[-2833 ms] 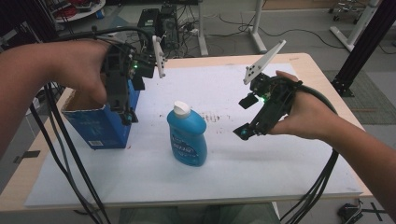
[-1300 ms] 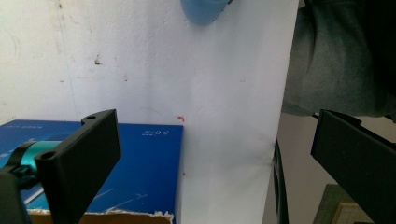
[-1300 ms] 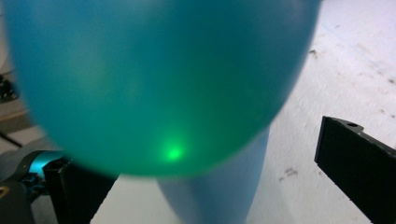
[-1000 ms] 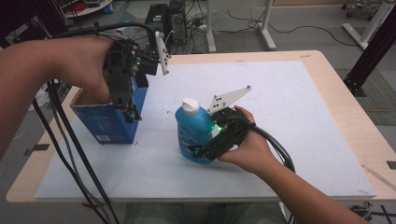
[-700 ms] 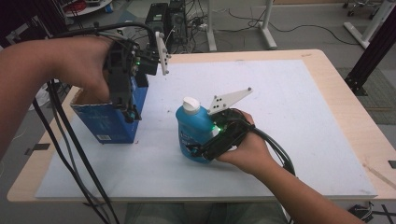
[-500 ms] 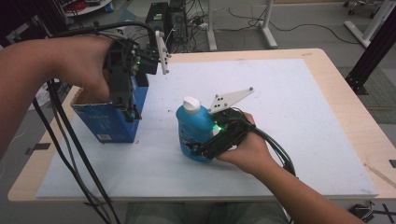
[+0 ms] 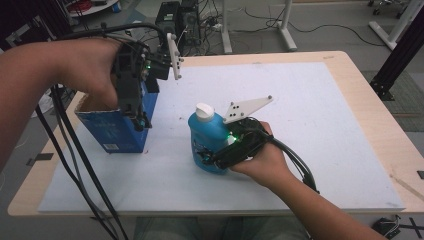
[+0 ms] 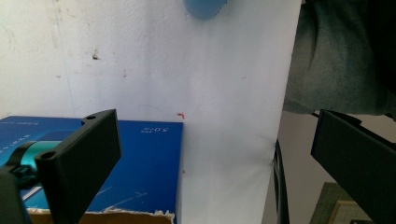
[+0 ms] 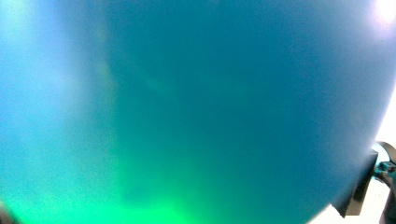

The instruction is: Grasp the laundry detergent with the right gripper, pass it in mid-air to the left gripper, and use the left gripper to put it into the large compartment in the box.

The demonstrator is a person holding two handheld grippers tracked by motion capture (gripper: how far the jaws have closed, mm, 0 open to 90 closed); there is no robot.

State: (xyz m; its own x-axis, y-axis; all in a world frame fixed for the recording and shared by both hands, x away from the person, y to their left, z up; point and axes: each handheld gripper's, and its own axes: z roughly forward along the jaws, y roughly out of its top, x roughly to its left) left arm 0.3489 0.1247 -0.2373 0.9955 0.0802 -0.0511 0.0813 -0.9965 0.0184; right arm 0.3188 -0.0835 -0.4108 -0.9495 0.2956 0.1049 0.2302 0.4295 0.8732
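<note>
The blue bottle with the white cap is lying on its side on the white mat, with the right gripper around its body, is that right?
Not quite: the blue bottle stands upright on the white mat, white cap on top, as the high view shows. The right gripper is indeed around its body.

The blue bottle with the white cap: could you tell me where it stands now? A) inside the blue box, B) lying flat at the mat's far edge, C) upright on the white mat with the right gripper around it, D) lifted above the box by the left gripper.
C: the bottle stands upright on the mat, the right gripper around its lower body, its jaws just closing; the box sits apart beneath the left gripper.
</note>
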